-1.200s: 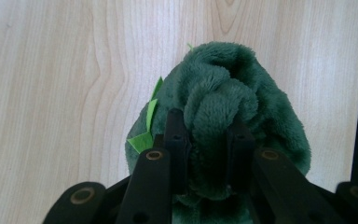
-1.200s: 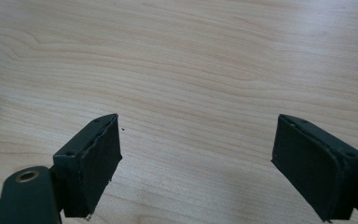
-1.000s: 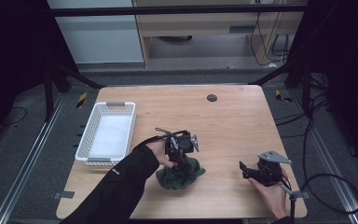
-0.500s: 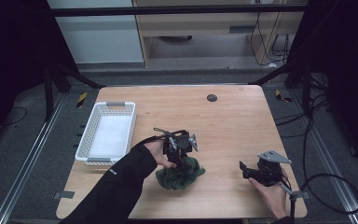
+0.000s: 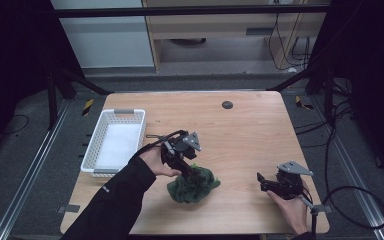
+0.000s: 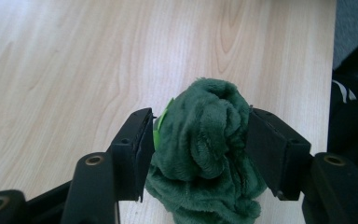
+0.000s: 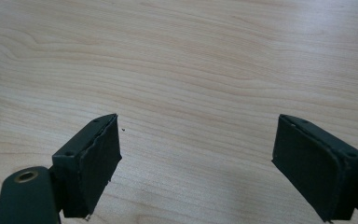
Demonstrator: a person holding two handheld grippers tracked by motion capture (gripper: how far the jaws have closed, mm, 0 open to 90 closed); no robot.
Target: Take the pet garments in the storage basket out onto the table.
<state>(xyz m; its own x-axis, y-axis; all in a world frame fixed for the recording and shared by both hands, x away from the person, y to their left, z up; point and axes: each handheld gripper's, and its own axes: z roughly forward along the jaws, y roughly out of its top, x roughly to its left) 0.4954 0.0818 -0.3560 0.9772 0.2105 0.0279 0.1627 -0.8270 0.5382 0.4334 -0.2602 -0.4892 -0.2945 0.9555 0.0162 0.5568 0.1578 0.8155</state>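
Green plush cloth (image 6: pixel 205 154) bunched on wooden table (image 5: pixel 250 125) near front edge, left gripper (image 6: pixel 198 149) jaws clamped on its top, right gripper (image 7: pixel 198 158) wide open, empty, white basket (image 5: pixel 114 142) at left.

High view: fixed above the near edge, looking forward and down over the whole light wooden table (image 5: pixel 250 125) and the floor beyond. Left gripper view: close, looking down along its jaws at a crumpled dark green plush cloth (image 6: pixel 205 140), also seen from above (image 5: pixel 192 184). Right gripper view: close, low over bare tabletop (image 7: pixel 191 60).
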